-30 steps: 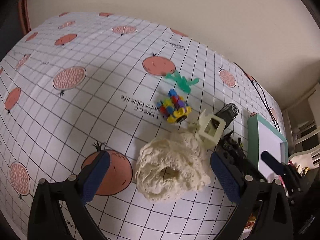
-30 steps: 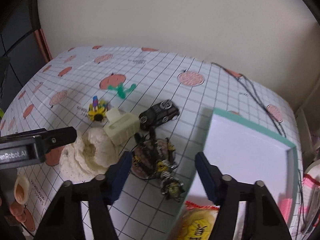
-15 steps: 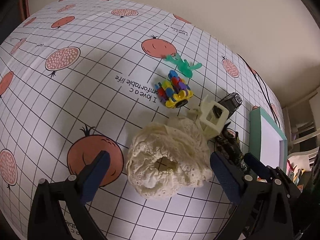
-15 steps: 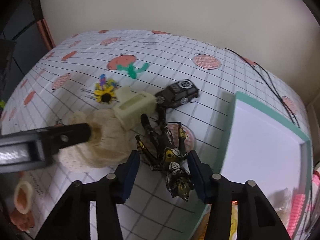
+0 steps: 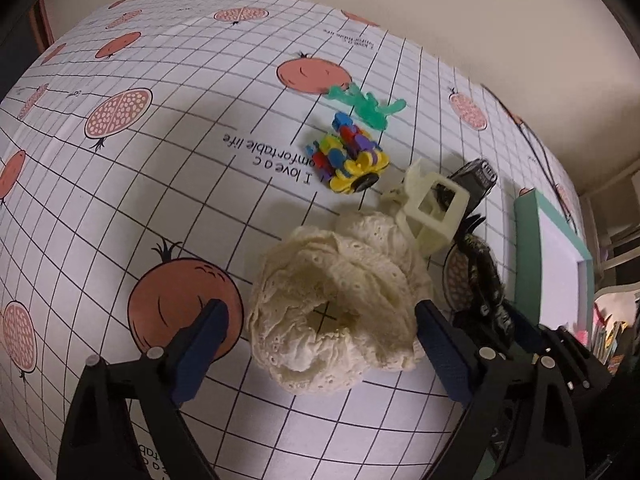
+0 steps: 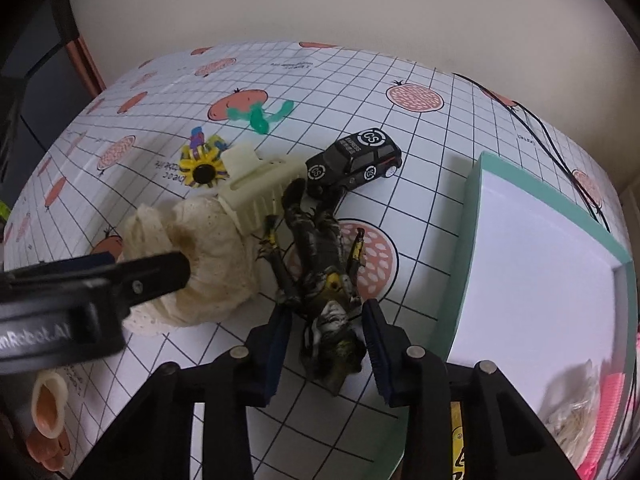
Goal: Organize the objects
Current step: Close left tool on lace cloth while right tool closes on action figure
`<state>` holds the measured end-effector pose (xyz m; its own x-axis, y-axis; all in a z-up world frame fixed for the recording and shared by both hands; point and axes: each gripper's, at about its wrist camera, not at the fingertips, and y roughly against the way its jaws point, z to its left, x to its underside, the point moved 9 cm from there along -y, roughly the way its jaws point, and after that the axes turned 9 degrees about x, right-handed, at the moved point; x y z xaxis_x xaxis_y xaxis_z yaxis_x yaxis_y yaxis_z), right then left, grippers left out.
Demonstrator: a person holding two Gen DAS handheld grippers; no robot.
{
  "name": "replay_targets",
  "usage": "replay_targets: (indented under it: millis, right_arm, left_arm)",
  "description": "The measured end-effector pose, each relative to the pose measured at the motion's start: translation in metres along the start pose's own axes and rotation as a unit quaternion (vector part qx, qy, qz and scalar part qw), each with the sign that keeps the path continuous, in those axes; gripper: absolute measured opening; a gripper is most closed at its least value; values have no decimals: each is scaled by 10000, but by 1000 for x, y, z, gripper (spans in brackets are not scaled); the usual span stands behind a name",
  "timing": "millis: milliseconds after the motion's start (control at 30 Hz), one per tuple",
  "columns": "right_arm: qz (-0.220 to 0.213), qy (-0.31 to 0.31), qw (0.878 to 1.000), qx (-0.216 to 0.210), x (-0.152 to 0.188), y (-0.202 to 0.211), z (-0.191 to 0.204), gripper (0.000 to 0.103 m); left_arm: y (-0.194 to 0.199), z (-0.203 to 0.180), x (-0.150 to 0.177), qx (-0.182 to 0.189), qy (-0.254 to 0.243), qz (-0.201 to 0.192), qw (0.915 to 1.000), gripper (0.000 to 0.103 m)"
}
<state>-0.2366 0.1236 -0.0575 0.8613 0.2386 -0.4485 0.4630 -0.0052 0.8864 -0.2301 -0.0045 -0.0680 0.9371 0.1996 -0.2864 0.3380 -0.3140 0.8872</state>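
A cream lace cloth [image 5: 336, 300] lies bunched on the table; my left gripper [image 5: 322, 330] is open with its fingers on either side of it. The cloth also shows in the right wrist view [image 6: 200, 256]. A black and yellow action figure [image 6: 324, 280] lies on its back; my right gripper [image 6: 326, 344] is open, its fingers flanking the figure's head end. A cream plastic part [image 6: 256, 188], a black toy car [image 6: 354, 160], a colourful block toy with a yellow flower [image 5: 348, 156] and a green plastic piece [image 5: 368, 104] lie beyond.
A white tray with a teal rim [image 6: 536, 248] stands to the right of the figure. The left gripper's finger [image 6: 120, 280] crosses the right wrist view. Black cables [image 6: 540, 120] run along the far right. The wall closes the table's far side.
Both grippers have moved forward and down. The left now straddles the lace cloth; the right has narrowed and come around the action figure's head.
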Motion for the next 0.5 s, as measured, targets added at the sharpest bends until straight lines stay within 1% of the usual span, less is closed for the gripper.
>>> replay_targets:
  millis: [33,133,167,200,233,300,333,400,433,467,500]
  right_arm:
    - [-4,-4,10000,1,0,1,0,40]
    - [-3,-27,10000,-1,1,1,-1,39]
    - [-3,-31,10000,10,1,2,-1,36]
    - [5,-35,10000,20,1,2,-2,36]
    - [9,-34,10000,17,0,1,-2,36]
    - [8,-31,10000,20,0,1,-2,36]
    - [13,-45,10000,16,0,1,-2,36]
    - [22,-104,9999,-7,1,2,-3,34]
    - [33,-130,9999,-17,0,3,-4,31]
    - [49,-180,9998,-55,0,2,-5,31]
    - [56,-211,9997,-96,0,2,-6,31]
  left_arm:
    - [0,0,0,-22,-32,-18,10000,92]
    - [1,-1,0,-97,-119,-25,9999,84]
    - [2,-2,0,-101,-150,-27,9998,80]
    - [2,-3,0,-91,-183,-25,9998,74]
    - [2,-5,0,-86,-213,-23,9997,72]
    - [2,-7,1,-102,-277,-3,9996,62]
    - [2,-8,1,-105,-309,6,9995,58]
    - [2,-13,2,-30,-357,34,9994,42]
    - [3,-15,2,33,-354,54,9994,38]
    - [2,-17,3,105,-335,78,9994,33]
    - [2,-19,4,157,-314,88,9993,31]
